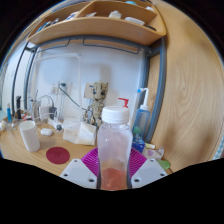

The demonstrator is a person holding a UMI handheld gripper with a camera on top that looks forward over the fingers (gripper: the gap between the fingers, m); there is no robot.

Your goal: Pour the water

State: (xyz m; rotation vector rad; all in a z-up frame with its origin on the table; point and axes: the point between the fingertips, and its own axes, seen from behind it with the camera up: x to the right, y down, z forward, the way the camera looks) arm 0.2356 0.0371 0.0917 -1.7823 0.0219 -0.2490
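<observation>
A clear plastic bottle [114, 145] with a white cap stands upright between my fingers, with reddish liquid in its lower part. My gripper [113, 168] is shut on the bottle, the magenta pads [91, 160] pressing on both of its sides. Beyond the left finger, a white cup [29, 135] stands on the wooden counter [25, 157], and a round magenta coaster [58, 155] lies flat near it.
Glass labware, small containers and a white box [87, 132] crowd the back of the counter against the white wall. A wooden shelf [95, 27] with items hangs overhead. A wooden panel [190, 90] rises at the right, with a white spray bottle [143, 97] beside it.
</observation>
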